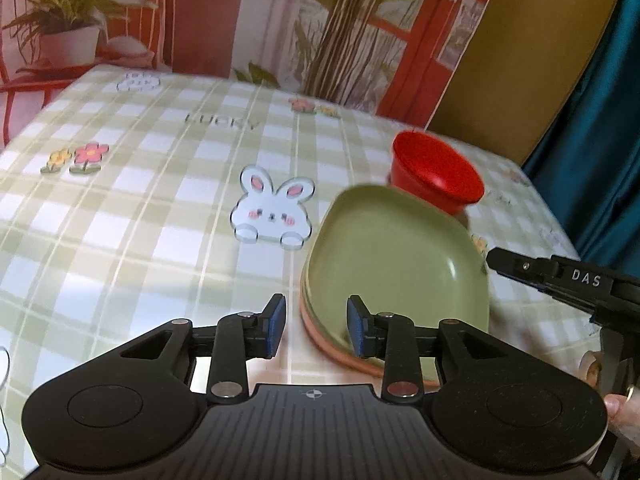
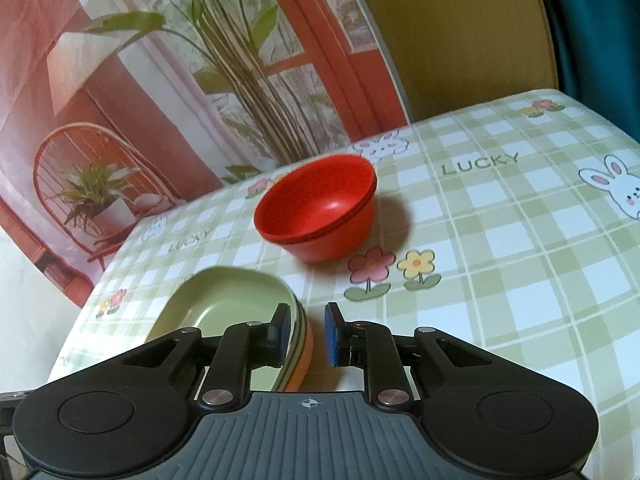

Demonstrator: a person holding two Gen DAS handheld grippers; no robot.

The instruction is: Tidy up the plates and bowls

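Both tools empty: left tool (image 1: 316, 326) jaws wide, right tool (image 2: 307, 334) narrower. Green plate (image 2: 224, 312) tops stack beside red bowls (image 2: 320, 208), mid-worktop (image 2: 520, 280).

the stack of plates (image 2: 224, 312) sat on the table (image 2: 520, 280), with the nested bowls (image 2: 320, 208) just behind it, near but apart. the right gripper (image 2: 306, 336) straddled the stack's edge; the left gripper (image 1: 316, 326) straddled its opposite edge.

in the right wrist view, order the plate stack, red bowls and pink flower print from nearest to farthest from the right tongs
1. Plate stack: right at the right tongs, its rim between the open jaws, left side.
2. Pink flower print: on the tablecloth just ahead, slightly right.
3. Red bowls: farther back, centre.
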